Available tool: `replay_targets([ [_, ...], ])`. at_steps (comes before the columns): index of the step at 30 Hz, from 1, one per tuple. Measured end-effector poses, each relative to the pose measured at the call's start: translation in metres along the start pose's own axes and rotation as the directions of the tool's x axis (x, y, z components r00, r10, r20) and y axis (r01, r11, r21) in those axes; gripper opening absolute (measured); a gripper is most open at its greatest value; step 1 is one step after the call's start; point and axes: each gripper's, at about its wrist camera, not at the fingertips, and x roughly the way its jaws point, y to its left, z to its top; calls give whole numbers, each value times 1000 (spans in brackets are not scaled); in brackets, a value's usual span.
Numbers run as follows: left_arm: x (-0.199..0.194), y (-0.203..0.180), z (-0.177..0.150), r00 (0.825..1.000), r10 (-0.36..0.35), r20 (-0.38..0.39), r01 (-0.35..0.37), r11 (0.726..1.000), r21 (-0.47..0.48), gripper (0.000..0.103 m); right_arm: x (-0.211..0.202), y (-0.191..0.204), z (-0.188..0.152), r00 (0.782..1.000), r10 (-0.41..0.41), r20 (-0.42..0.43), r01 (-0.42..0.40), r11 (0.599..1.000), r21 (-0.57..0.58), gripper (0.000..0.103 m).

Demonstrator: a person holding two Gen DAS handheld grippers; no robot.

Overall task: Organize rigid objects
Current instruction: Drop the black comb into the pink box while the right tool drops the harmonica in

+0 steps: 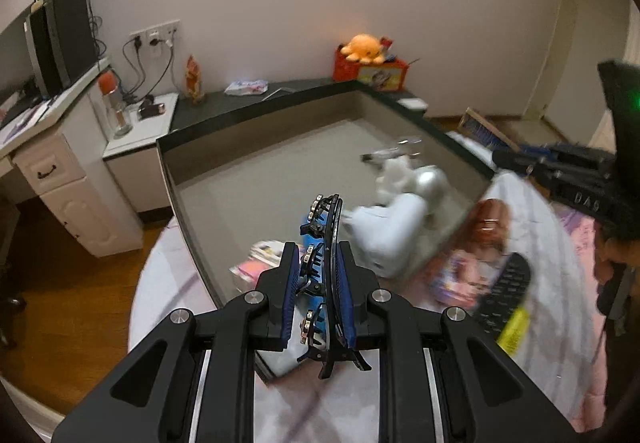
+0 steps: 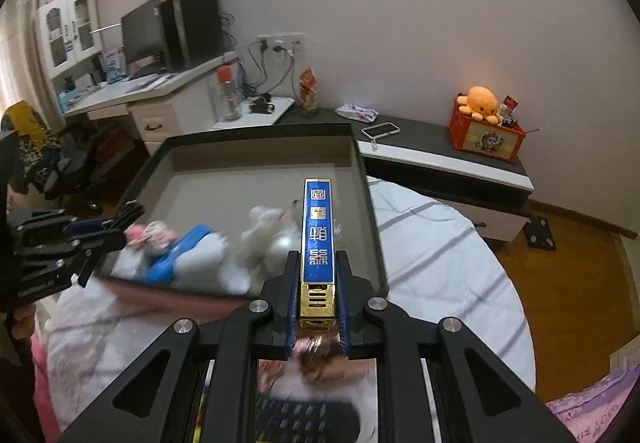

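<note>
My left gripper (image 1: 318, 263) is shut on a black hair clip (image 1: 326, 243) with studded teeth, held above the near edge of a large dark-rimmed grey tray (image 1: 240, 179). My right gripper (image 2: 318, 267) is shut on a long blue and gold box (image 2: 318, 239), held over the tray's (image 2: 360, 163) near right corner. Inside the tray lie blurred white plush-like items (image 1: 396, 219), a blue case (image 2: 176, 255) and a pink item (image 2: 154, 233). The left gripper also shows at the left of the right wrist view (image 2: 92, 239).
The tray rests on a white striped bedspread (image 2: 440, 263). A black remote (image 1: 506, 291) and a picture card (image 1: 480, 243) lie on the bed. A desk (image 1: 52, 163), a low cabinet (image 2: 440, 159) and an orange toy box (image 2: 486, 131) stand behind.
</note>
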Motion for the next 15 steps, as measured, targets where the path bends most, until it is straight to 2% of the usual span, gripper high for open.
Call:
replay_targets([
  [5,24,6,3,999,19,-28,-20,1000,-12,19,35,-6,5,999,-32,-36,31,999,-17,16],
  [11,34,7,-1,999,24,-32,-25,999,-22,20,48,-5,2,998,-53,-23,52,997,-54,17],
  [13,31,7,-3,999,30,-30,-31,999,-26,25,47,-4,2,998,-56,-16,55,997,-57,23],
  [14,28,6,-4,999,43,-25,-43,999,-26,30,45,-5,2,999,-49,-8,49,997,-57,31],
  [15,25,7,-5,998,58,-17,-58,998,-32,43,42,-5,2,999,-44,3,44,997,-55,44],
])
